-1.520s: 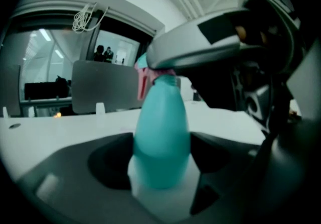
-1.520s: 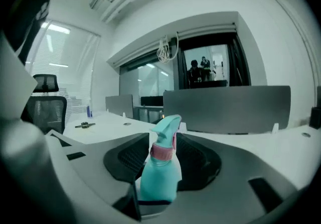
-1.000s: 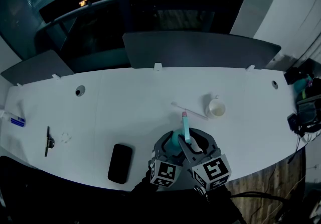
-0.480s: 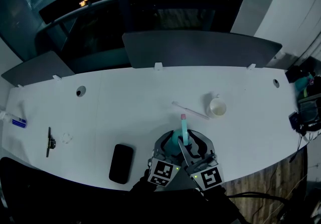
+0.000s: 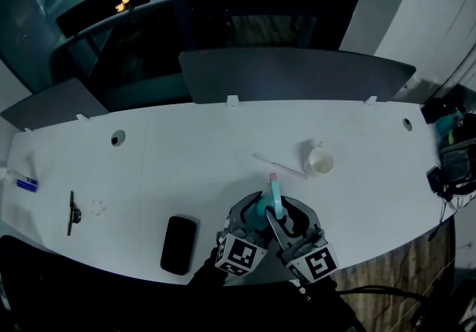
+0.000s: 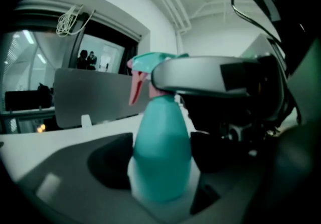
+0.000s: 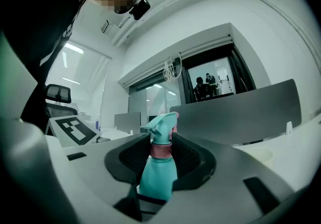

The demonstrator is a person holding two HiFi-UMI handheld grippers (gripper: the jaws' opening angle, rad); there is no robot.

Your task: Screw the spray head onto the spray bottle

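Spray bottle (image 6: 160,137) is held upright between my two grippers, over the near edge of the counter (image 5: 186,152), and it has hardly shifted over the last second. What has changed is on my right side. In the head view the right gripper's marker cube (image 5: 316,263) has swung a little lower and toward me, while the left one has barely moved.

The left gripper (image 6: 161,163) is clamped on the bottle's teal body. The right gripper (image 7: 163,156) is clenched on the spray head (image 7: 163,122), around its pink collar (image 7: 161,150), which already sits on the neck.

I read that small swing as a turn of the head against a steadied bottle, so threading looks under way. I cannot tell whether the collar is fully seated. The head looks straight, not cocked.
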